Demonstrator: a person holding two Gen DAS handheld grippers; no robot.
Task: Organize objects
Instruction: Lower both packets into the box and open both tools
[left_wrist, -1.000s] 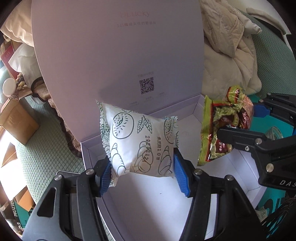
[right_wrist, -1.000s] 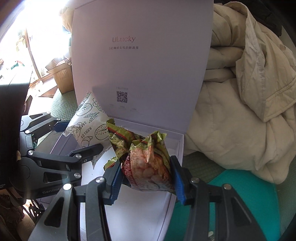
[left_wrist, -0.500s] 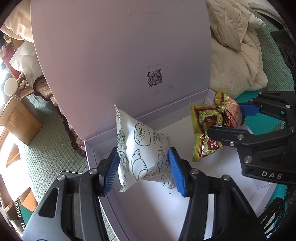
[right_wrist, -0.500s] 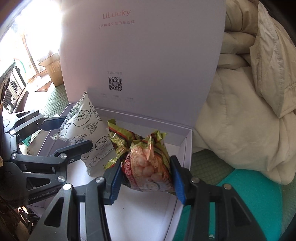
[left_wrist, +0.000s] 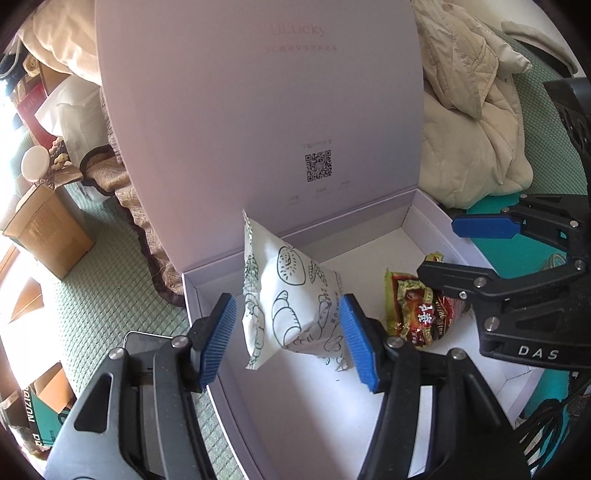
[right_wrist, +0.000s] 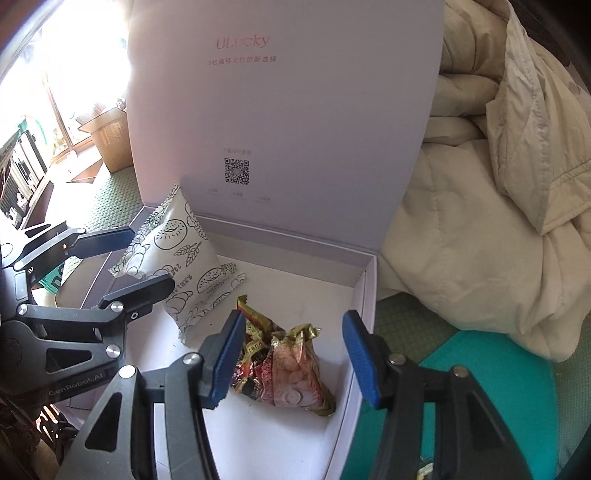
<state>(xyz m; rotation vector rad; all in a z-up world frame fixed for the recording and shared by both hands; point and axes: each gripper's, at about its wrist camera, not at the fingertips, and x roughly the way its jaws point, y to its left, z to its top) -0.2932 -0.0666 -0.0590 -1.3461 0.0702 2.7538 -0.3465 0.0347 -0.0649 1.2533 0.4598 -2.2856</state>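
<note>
While both grippers hang released over the lilac cardboard box (right_wrist: 364, 291), the white bakery-print pouch (left_wrist: 291, 310) stands between the left gripper (left_wrist: 288, 339) pads, and the crumpled red-green snack packet (right_wrist: 284, 369) lies flat under the right gripper (right_wrist: 295, 362)

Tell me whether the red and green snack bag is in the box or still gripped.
In the box. The snack bag lies on the box floor, and the right claw stands open around it, blue pads apart.

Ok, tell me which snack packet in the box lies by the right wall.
The crumpled red-and-green packet, between the open right gripper; the white packet sits left.
</note>
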